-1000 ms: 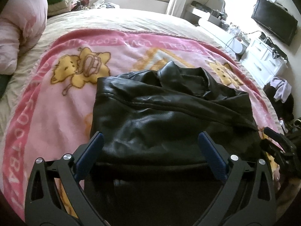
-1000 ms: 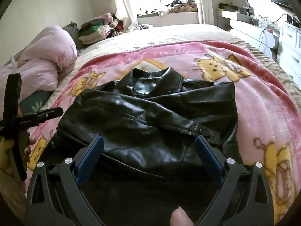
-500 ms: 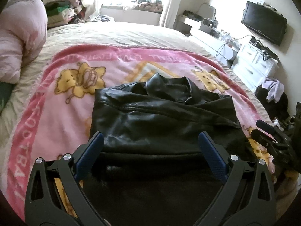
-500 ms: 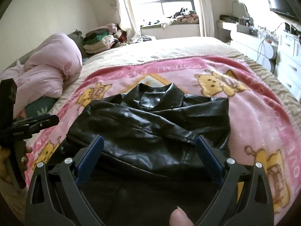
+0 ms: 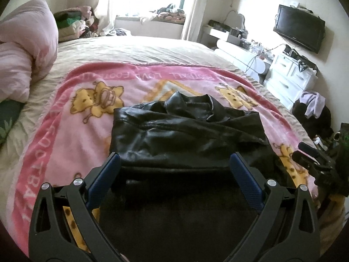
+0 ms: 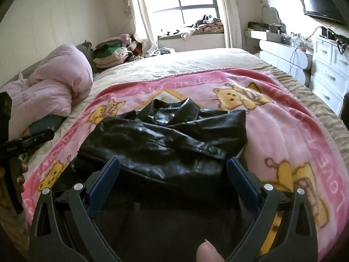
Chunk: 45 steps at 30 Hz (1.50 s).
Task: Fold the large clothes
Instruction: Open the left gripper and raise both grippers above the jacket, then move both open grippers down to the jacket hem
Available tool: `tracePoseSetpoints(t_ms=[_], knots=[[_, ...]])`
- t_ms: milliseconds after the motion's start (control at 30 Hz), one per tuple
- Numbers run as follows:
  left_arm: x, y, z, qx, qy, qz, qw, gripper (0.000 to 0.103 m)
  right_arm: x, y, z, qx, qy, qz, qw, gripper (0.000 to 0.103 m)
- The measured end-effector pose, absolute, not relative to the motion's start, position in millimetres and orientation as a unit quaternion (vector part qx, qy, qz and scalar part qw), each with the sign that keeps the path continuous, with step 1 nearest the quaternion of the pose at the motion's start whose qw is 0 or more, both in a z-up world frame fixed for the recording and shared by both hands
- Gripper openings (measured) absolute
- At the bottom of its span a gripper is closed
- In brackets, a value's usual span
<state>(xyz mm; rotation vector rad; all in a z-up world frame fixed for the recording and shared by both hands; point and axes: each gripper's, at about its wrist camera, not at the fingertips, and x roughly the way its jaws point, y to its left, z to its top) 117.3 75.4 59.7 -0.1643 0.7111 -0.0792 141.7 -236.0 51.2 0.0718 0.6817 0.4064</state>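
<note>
A black leather jacket (image 5: 187, 137) (image 6: 170, 144) lies folded on a pink cartoon blanket (image 5: 65, 126) (image 6: 283, 135), collar towards the window. My left gripper (image 5: 174, 161) hangs open above the jacket's near edge with nothing between its blue pads. In the same way my right gripper (image 6: 172, 163) stands open above the near hem, holding nothing. Each gripper shows at the side of the other's view: the right one (image 5: 316, 163), the left one (image 6: 24, 142).
A rumpled pink duvet (image 5: 24, 61) (image 6: 56, 83) lies at the left of the bed. Stacked clothes (image 6: 109, 52) sit near the window. White drawers (image 5: 290, 78) (image 6: 327, 72) and a wall television (image 5: 298, 28) stand at the right. A fingertip (image 6: 207, 251) shows at the bottom edge.
Both grippers have drawn back and up from the jacket, so more of the bed and room shows. The jacket has stayed as it lay; both grippers stayed open.
</note>
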Motion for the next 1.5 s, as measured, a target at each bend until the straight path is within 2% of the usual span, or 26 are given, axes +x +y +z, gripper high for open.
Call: tracePoseSetpoints(t_ms=[600,1500], knots=[[70,54,16,-0.055,0.391,-0.056,0.917,0.094,94,-247,23,0.036,0.367,0.2,0.908,0.099],[27,93,-34,-0.033,0.447,0.02,0.894,0.094,40,-296,-11,0.04,0.425,0.183,0.885,0.099]])
